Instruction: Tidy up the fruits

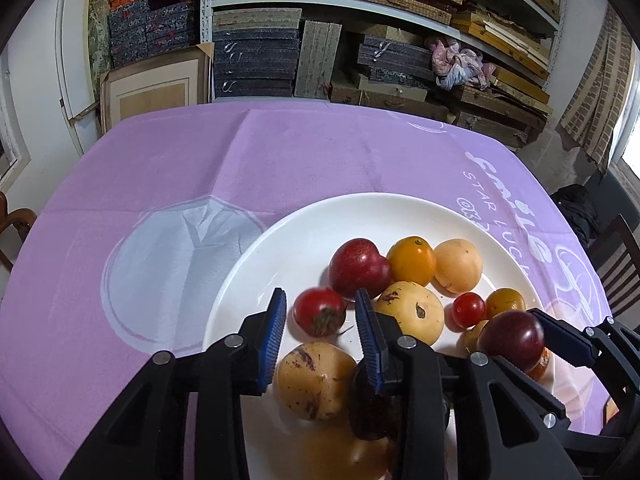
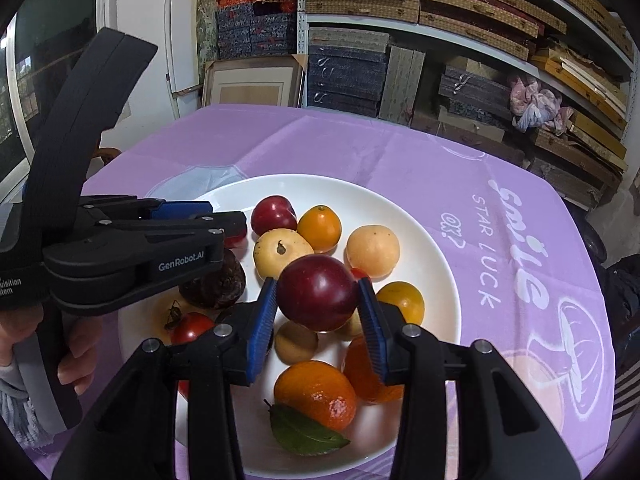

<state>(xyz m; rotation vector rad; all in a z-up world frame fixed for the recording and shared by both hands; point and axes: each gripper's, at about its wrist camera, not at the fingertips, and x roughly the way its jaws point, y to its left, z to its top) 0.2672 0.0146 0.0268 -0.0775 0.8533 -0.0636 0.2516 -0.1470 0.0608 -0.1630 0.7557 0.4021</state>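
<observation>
A white plate (image 1: 256, 264) on the purple cloth holds many fruits: a red plum (image 1: 358, 266), an orange fruit (image 1: 412, 260), pale yellow fruits (image 1: 414, 312) and tomatoes (image 1: 318, 310). My left gripper (image 1: 320, 330) is open and empty above the plate's left part, over a tomato and a spotted yellow fruit (image 1: 316, 380). My right gripper (image 2: 318, 312) is shut on a dark red plum (image 2: 318, 292) and holds it above the plate (image 2: 436, 240). The held plum also shows in the left wrist view (image 1: 512, 334). The left gripper shows in the right wrist view (image 2: 192, 216).
A mandarin with a green leaf (image 2: 316, 394) lies at the plate's near edge. A dark wrinkled fruit (image 2: 216, 284) sits under the left gripper. Shelves of stacked boxes (image 1: 320, 40) stand behind the table. A dark chair (image 1: 616, 264) stands at the right.
</observation>
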